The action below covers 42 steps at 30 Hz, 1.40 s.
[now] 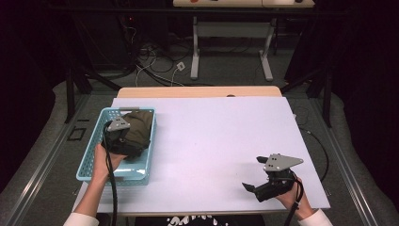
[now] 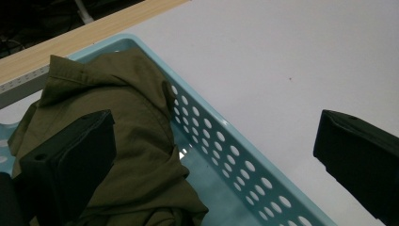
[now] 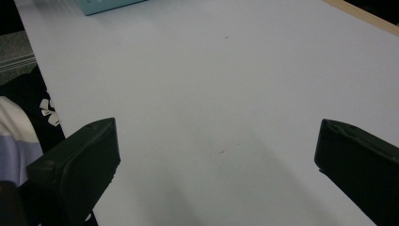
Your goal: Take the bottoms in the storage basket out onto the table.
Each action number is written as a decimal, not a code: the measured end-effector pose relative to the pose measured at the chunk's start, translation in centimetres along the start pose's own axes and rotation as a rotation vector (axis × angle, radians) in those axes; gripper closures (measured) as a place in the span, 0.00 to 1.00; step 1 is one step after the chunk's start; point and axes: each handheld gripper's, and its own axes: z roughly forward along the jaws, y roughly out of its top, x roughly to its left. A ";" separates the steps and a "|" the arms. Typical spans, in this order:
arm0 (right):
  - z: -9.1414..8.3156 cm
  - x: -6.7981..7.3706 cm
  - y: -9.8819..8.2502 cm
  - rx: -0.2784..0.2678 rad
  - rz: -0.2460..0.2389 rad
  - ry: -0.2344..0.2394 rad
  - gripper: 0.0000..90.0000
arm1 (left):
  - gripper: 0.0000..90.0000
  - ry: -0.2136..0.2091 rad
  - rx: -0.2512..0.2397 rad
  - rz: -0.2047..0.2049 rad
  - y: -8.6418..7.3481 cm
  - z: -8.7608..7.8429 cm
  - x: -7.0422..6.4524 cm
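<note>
Nearest us at the left, our left gripper (image 1: 117,136) hangs over the light blue basket (image 1: 89,162), which sits at the table's left edge. From the left gripper view its jaws stand wide apart with nothing between them: one hovers above the olive-green garment (image 2: 127,122), the other reaches out past the perforated basket wall (image 2: 221,155) over the bare white table top (image 2: 282,61). We cannot tell whether the near jaw touches the cloth. The garment lies bunched inside the basket, collar toward the far end, so we judge we are poised above it either to take hold of it or just after letting it go. Moving right, the middle of the white table top (image 1: 211,141) is bare. At the near right corner our right gripper (image 1: 256,174) rests low, well apart from the basket, jaws spread wide and holding nothing; we seem to keep it parked there, clear of the work.
</note>
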 end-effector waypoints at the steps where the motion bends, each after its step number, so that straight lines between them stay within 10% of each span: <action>1: 0.0 0.0 0.0 0.000 0.000 0.000 0.01 | 0.00 0.002 0.003 -0.003 0.0 0.0 0.1; 42: 0.2 0.0 0.0 0.010 -0.005 0.002 0.01 | 0.00 0.067 0.142 -0.030 -0.1 2.8 4.3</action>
